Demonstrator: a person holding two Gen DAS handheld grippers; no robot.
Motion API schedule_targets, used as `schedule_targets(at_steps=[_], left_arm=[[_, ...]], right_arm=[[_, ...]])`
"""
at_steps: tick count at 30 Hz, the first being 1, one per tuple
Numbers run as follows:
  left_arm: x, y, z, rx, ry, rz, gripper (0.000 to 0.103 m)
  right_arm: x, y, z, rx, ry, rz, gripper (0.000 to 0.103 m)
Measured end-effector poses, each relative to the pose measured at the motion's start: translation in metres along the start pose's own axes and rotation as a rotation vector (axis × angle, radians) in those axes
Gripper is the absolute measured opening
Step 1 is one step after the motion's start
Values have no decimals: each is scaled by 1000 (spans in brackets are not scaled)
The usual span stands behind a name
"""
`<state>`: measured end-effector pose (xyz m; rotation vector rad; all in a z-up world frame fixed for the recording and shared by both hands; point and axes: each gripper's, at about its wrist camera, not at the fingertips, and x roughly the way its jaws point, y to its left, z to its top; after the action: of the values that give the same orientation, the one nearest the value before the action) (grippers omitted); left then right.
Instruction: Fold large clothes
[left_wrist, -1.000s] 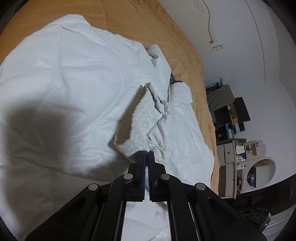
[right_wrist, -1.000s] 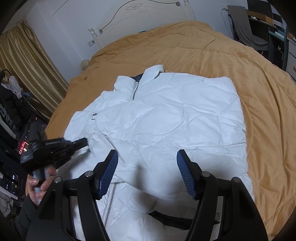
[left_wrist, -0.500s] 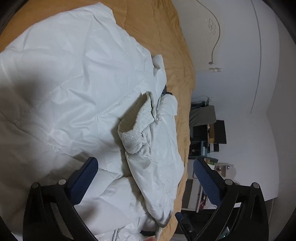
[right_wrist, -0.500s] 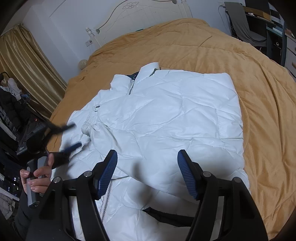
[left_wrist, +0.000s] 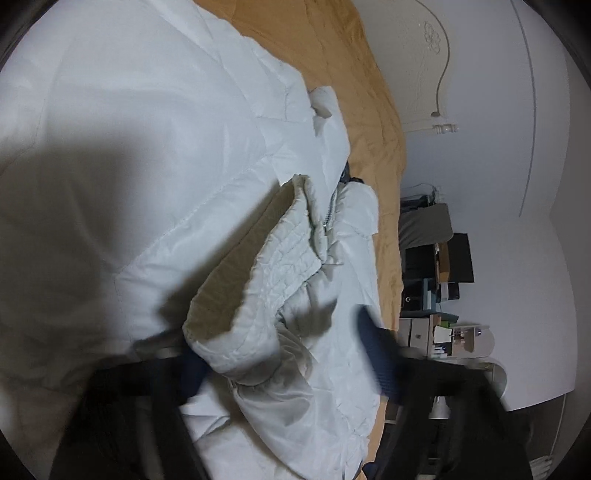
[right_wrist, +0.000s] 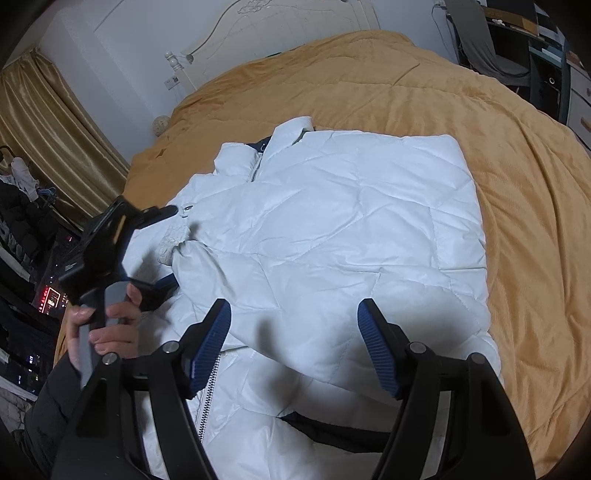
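Note:
A white quilted jacket (right_wrist: 351, 229) lies front up on the bed, collar toward the headboard, with one sleeve folded across its body. My left gripper (left_wrist: 284, 362) is low over that sleeve's ribbed cuff (left_wrist: 266, 295). Its blurred jaws are closing with the cuff between them, and the right pad still stands apart from the cloth. From the right wrist view, the left gripper (right_wrist: 162, 249) straddles the cuff (right_wrist: 171, 240), held by a person's hand (right_wrist: 110, 328). My right gripper (right_wrist: 293, 343) hovers open above the jacket's lower half with nothing between its fingers.
An orange bedspread (right_wrist: 517, 166) covers the bed all around the jacket. A white headboard (right_wrist: 258, 29) stands at the far end and gold curtains (right_wrist: 55, 140) hang on the left. A chair draped in grey cloth (right_wrist: 480, 48) and shelves (left_wrist: 436, 277) stand beyond the bed.
My left gripper went from shut to wide apart, then dropped toward the sleeve cuff so that its jaws now flank it. The right gripper has stayed nearly still.

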<state>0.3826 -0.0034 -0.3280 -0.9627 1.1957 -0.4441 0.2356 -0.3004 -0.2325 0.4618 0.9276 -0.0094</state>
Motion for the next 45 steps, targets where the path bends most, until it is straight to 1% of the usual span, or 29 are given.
schedule_targets(at_steps=[1, 2, 3, 4, 6, 8, 10, 12, 14, 16, 17, 18, 20, 21, 24, 25, 27, 29, 30, 31, 32, 33, 35, 37, 39, 40, 42, 43, 45], left_arm=[[3, 4, 1, -14, 29, 11, 15], [1, 9, 0, -32, 25, -19, 15], [-5, 13, 0, -39, 13, -31, 14], [-13, 13, -2, -36, -7, -30, 13], [-41, 7, -8, 6, -62, -29, 13], [-76, -2, -18, 54, -126, -17, 13], [-103, -8, -27, 98, -155, 9, 13], [-111, -2, -32, 108, -139, 51, 14], [-104, 15, -34, 84, -119, 94, 14], [-95, 35, -34, 48, -81, 122, 16], [-88, 46, -34, 30, -72, 126, 18], [-85, 51, -34, 23, -62, 124, 18], [-86, 50, -33, 38, -48, 120, 18], [-88, 44, -33, 61, -35, 137, 19], [-105, 26, -32, 151, -15, 182, 20], [-112, 22, -33, 169, -16, 199, 20], [-124, 13, -36, 218, -39, 280, 23], [-141, 5, -38, 291, -130, 439, 22], [-151, 9, -38, 323, -173, 490, 20], [-156, 5, -37, 343, -207, 533, 20], [-160, 0, -36, 358, -227, 544, 20], [-161, -5, -36, 369, -227, 529, 20], [-154, -19, -44, 395, -212, 462, 20], [-137, -37, -55, 446, -178, 413, 20], [-106, -48, -63, 519, -124, 369, 21], [-87, -48, -66, 527, -96, 402, 23], [-51, -37, -64, 518, -32, 493, 20], [-40, -33, -62, 531, -28, 507, 20], [-33, -31, -64, 581, -55, 527, 20]], right_arm=[[0, -1, 0, 0, 0, -1, 72], [-1, -1, -1, 0, -3, -4, 72], [-2, -2, -1, 1, -9, -7, 72], [-3, -2, -1, 1, -14, -9, 72], [-5, -2, 0, 2, -16, -8, 72], [-8, 0, 1, -4, -26, -6, 72], [-9, 6, 1, -17, -29, -4, 72], [-6, 13, 2, -39, -31, -7, 72], [1, 19, 2, -51, -26, -12, 72], [11, 25, 0, -71, -10, -20, 72], [20, 28, -1, -88, 10, -47, 72], [33, 29, -3, -105, 43, -89, 72], [57, 28, -8, -129, 114, -140, 72], [67, 27, -10, -139, 138, -167, 72], [73, 29, -10, -160, 144, -194, 72], [73, 29, -10, -164, 145, -191, 72], [73, 29, -10, -165, 146, -180, 72], [74, 30, -11, -170, 144, -193, 72], [74, 30, -12, -172, 141, -204, 72], [75, 28, -12, -169, 140, -209, 72], [76, 28, -11, -165, 142, -209, 72], [76, 27, -11, -159, 142, -206, 72], [75, 27, -11, -154, 144, -203, 73], [74, 27, -10, -150, 142, -204, 73], [70, 25, -10, -140, 135, -201, 73], [65, 25, -9, -131, 130, -191, 73], [46, 17, 0, -94, 90, -165, 72], [34, 12, 9, -78, 58, -159, 72], [19, 2, 31, -56, 12, -192, 72]])
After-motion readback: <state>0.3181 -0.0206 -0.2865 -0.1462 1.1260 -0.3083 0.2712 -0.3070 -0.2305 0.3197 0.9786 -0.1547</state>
